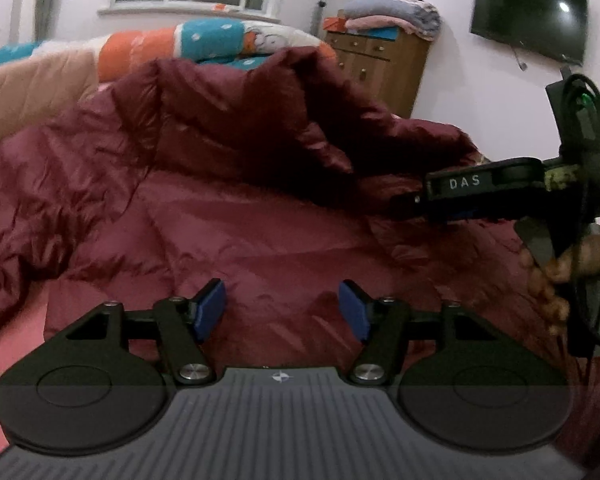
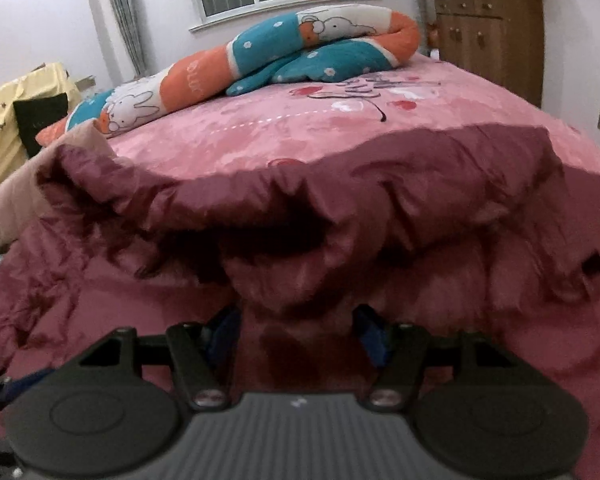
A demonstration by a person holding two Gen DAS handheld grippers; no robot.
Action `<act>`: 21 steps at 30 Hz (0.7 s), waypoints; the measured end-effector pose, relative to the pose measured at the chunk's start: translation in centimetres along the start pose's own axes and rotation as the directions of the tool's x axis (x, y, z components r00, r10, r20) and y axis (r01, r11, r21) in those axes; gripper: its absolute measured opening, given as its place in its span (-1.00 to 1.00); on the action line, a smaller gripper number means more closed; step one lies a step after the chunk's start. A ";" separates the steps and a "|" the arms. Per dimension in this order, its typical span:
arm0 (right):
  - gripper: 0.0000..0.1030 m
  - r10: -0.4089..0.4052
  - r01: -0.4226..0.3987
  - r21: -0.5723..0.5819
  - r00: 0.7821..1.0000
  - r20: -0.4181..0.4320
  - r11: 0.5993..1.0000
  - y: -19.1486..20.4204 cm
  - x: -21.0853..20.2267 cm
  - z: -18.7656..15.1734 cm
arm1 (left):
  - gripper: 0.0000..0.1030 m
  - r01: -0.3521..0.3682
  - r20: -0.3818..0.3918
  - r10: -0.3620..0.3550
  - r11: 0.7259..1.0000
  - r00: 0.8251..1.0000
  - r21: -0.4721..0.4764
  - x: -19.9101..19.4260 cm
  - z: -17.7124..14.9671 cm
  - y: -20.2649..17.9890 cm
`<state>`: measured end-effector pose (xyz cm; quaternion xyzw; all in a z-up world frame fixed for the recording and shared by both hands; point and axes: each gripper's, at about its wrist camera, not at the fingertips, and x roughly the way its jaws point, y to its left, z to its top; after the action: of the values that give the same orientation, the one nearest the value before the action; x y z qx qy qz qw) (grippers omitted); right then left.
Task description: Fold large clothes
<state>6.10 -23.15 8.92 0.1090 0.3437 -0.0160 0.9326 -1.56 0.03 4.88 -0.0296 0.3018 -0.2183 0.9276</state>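
A large dark red padded coat (image 1: 240, 208) lies spread on the pink bed, its far part raised in a rumpled fold. My left gripper (image 1: 282, 312) hovers low over the flat near part, jaws open, nothing between the blue pads (image 1: 210, 310). My right gripper (image 1: 410, 202) comes in from the right, held by a hand (image 1: 560, 280), with its tip at the coat's folded edge. In the right wrist view the coat (image 2: 340, 208) is bunched, and a hump of it sits between the spread jaws of my right gripper (image 2: 298, 330).
A rolled orange, teal and white quilt (image 2: 292, 52) lies at the bed's far end, on the pink bedspread (image 2: 260, 128). A wooden cabinet (image 2: 496, 36) with stacked blankets stands at the right wall, a TV (image 1: 530, 16) beyond it. Beige cloth (image 1: 32, 88) lies at the left.
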 end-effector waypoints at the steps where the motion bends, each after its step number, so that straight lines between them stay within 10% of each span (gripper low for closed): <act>1: 0.22 -0.005 0.006 -0.007 1.000 0.010 1.000 0.1 0.3 0.3 | 0.51 0.000 0.000 0.000 1.000 1.000 -0.019 0.1 0.0 0.3; 14: 0.34 -0.062 0.066 -0.013 0.973 0.221 0.998 1.0 6.3 9.6 | 0.83 0.020 -0.031 -0.023 0.996 0.999 -0.081 2.3 0.2 1.6; 21: 0.38 -0.168 0.173 -0.022 0.976 0.140 0.985 0.7 12.8 10.3 | 0.86 0.027 -0.038 -0.031 0.995 0.999 -0.092 2.3 0.3 1.6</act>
<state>22.51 -24.09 8.47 0.0617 0.2867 -0.0976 0.9510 0.92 0.42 3.59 -0.0720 0.3292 -0.2183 0.9158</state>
